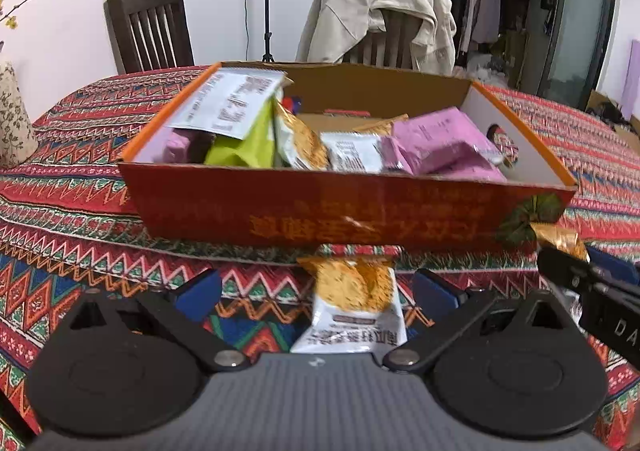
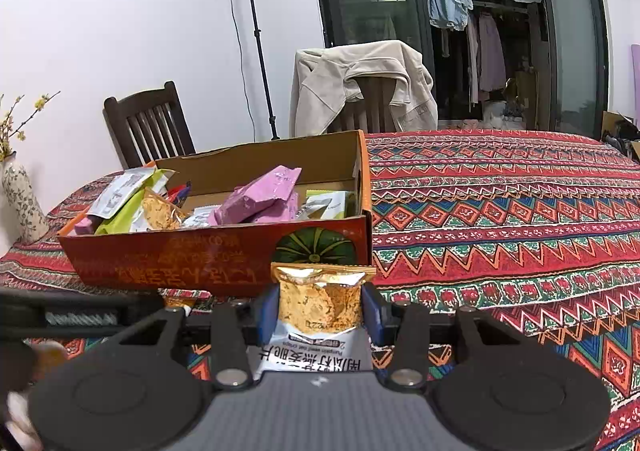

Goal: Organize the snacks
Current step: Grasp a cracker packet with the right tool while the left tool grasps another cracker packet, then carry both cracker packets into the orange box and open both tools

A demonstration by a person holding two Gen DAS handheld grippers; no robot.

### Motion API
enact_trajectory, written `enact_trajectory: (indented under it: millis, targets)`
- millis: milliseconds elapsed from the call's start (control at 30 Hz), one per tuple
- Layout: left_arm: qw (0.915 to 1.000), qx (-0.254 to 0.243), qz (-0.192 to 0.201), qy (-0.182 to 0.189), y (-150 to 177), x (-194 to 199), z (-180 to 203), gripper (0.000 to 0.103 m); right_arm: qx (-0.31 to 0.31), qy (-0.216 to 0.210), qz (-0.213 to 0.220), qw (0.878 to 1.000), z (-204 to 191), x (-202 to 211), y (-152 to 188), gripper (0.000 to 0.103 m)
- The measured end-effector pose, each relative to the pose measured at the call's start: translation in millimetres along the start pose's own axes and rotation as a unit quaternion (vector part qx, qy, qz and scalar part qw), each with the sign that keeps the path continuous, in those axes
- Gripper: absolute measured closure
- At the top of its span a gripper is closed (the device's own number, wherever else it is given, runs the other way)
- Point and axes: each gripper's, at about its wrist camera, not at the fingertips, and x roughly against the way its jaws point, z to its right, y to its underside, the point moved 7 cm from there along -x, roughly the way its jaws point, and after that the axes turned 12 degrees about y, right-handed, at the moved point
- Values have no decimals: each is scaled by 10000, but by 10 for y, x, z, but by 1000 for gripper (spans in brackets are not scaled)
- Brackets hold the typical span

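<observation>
While the right gripper (image 2: 318, 311) is clamping one crisp packet (image 2: 318, 303) lengthwise toward the box (image 2: 224, 263), the left gripper (image 1: 316, 293) is straddling another packet (image 1: 352, 311), jaws apart.

The print on the red box (image 1: 340, 207) front is smeared by blur and cannot be read in the left wrist view. The lower end of the snack packet (image 1: 352, 311) lying on the bench (image 1: 80, 187) disappears behind the left claw (image 1: 316, 291) body at six o'clock. At three o'clock the right claw (image 1: 584, 275) is cut off by the edge, so its grip cannot be judged there. In the right wrist view the held packet (image 2: 320, 307) hides its bottom behind the body, and at nine o'clock a dark blurred shape (image 2: 80, 311) runs off the frame.
</observation>
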Motion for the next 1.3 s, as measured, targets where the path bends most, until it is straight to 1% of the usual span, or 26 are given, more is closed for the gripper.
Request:
enact_trajectory:
  millis: [167,233,300,333,400,433,467,500,667,700,867,1133,1300]
  targets:
    - [9998,-123,-69,-116,76,-80,60,0,-1,3,3,10000,3,0,-1,60]
    - [9998,-165,-82,-122,99,-90,72,3,5,10,0,10000,2,7,0,60]
    - [9997,-197,-111,-104,118,-110,79,12,6,6,2,10000,1,8,-2,60]
    - [9996,-212,-144,-79,132,-123,93,21,12,4,4,10000,-1,9,-2,60]
    - [9997,-220,-119,21,141,-125,106,26,21,-2,12,10000,-6,13,0,60]
    - [9996,-246,-105,55,141,-120,115,33,26,-6,15,10000,-10,13,2,60]
    - [9996,-256,-92,118,139,-113,126,44,32,-9,17,10000,-13,14,2,60]
    - [9994,-264,-80,184,136,-105,136,48,38,-13,19,10000,-19,14,4,60]
    - [9995,-87,-43,291,117,-77,94,58,54,-33,43,10000,-33,25,17,60]
    - [9995,-51,-35,312,115,-65,79,60,55,-47,61,10000,-38,37,20,60]
    - [9993,3,17,376,109,4,53,60,103,-136,209,9996,-69,99,15,60]
    - [9985,39,268,480,82,250,-20,60,146,-215,348,9991,-114,136,5,60]
    - [9965,77,502,662,-13,480,-92,60,176,-301,510,9981,-156,219,-41,60]
